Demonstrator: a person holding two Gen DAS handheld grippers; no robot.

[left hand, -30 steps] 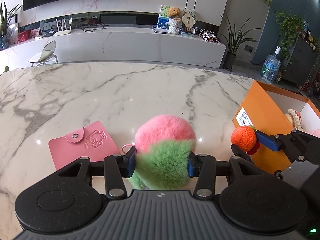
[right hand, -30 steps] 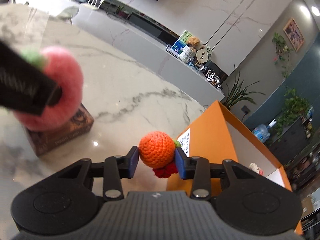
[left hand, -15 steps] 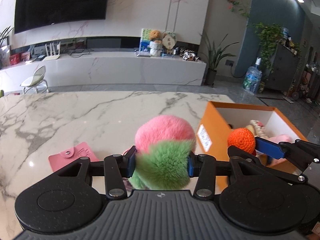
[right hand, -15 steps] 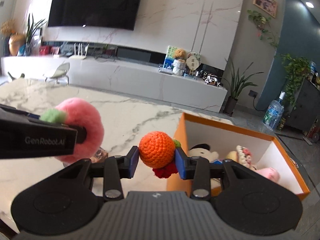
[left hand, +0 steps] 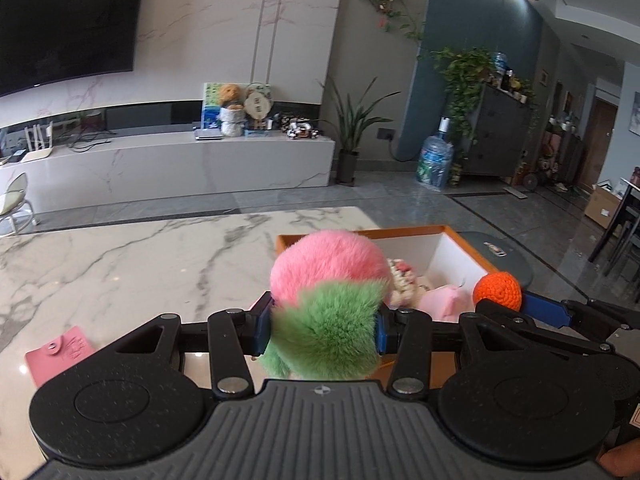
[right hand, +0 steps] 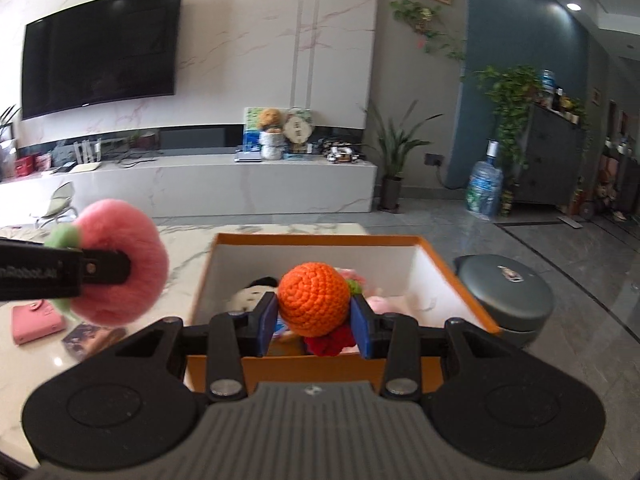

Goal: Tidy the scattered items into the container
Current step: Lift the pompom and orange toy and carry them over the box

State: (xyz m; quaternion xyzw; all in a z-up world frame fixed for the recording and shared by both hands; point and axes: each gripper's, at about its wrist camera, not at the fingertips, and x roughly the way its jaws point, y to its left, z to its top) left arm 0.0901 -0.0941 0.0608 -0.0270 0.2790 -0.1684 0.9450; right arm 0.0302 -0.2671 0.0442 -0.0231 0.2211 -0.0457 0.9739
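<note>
- The left gripper (left hand: 323, 328) is clamped on a fluffy pink-and-green pompom (left hand: 328, 300), its blue pads pressed into the fur on both sides.
- The right gripper (right hand: 314, 320) squeezes an orange crocheted ball (right hand: 313, 298), with a red crocheted bit hanging under it between the pads.
- From the right wrist, the pompom and its gripper sit to the left of the right gripper, off the tabletop.
- Just ahead of both grippers stands the orange box (right hand: 440, 258), open, white inside, on the marble table (left hand: 140, 256); the ball hangs over its near edge, the pompom over its left near corner.
- Inside the box lie soft toys (right hand: 256, 294), partly hidden behind the ball; one pink piece (left hand: 444, 300) shows from the left wrist.
- On the table to the left of the left gripper lies a pink snap wallet (left hand: 60, 356); beside it, in the right wrist view, a dark patterned box (right hand: 94, 338), blurred.
- Right of the orange box, past the table edge, is a round grey stool (right hand: 504, 292) on the grey tiled floor.
- Further off runs a long white marble console (left hand: 172, 164) carrying a teddy bear (left hand: 231, 98) and small ornaments.
- Above it hangs a dark television (right hand: 100, 48) on a marble-look wall.
- To the far right stand a potted plant (left hand: 352, 128), a water bottle (left hand: 434, 158) and a dark cabinet (left hand: 496, 132) draped with trailing greenery.
</note>
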